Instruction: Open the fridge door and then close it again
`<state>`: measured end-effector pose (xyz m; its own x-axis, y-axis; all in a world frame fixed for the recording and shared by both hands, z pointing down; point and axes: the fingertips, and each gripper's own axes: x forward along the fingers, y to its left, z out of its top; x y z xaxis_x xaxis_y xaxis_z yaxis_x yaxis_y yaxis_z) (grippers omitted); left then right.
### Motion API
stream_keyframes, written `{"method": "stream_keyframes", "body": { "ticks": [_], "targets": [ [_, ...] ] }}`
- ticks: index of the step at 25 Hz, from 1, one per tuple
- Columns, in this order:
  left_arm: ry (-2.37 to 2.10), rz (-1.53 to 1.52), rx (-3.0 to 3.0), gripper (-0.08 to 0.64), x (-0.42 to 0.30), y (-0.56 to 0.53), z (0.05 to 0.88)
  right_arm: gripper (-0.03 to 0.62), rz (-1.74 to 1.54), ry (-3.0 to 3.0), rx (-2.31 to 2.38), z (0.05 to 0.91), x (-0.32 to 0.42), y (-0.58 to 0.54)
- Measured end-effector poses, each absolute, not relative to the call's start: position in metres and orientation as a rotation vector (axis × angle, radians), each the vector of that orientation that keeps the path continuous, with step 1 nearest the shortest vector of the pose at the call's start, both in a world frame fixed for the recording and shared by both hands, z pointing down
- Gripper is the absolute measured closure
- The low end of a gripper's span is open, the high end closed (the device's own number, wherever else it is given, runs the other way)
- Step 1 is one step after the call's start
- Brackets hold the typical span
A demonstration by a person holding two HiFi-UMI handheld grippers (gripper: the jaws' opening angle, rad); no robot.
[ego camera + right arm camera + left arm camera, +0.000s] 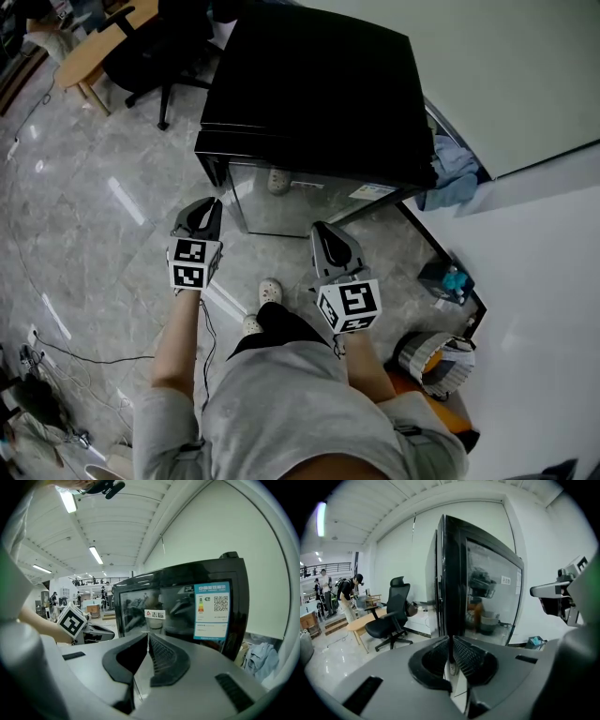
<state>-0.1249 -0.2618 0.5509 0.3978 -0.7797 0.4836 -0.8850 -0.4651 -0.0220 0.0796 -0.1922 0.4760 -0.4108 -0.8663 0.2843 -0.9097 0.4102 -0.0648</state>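
A person in a grey shirt (300, 403) stands on a glossy grey stone floor (94, 234) with tongs in each hand. Just ahead of both stands a black box-shaped fridge (309, 84), its glass door (309, 202) facing them. The left tongs (216, 202) are at the door's left edge. The right tongs (321, 228) point at its front. Crumpled blue cloths (450, 178) lie beyond the right tongs. A black office chair (155, 52) stands far beyond the left tongs.

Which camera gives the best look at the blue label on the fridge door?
The right gripper view: the blue label faces the camera, large, on the fridge door. The head view shows it only as a small pale strip seen from above; the left gripper view sees the door too obliquely to make it out.
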Motion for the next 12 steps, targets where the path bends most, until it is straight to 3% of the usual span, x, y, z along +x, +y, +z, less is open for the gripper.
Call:
{"method": "stream_keyframes", "body": {
  "ticks": [12],
  "targets": [
    [-1.507, 0.456, 2.519, 0.546, -0.115, -0.203, 0.492, 0.568, 0.229, -2.482, 1.613, 0.448, 0.08, -0.165]
  ]
}}
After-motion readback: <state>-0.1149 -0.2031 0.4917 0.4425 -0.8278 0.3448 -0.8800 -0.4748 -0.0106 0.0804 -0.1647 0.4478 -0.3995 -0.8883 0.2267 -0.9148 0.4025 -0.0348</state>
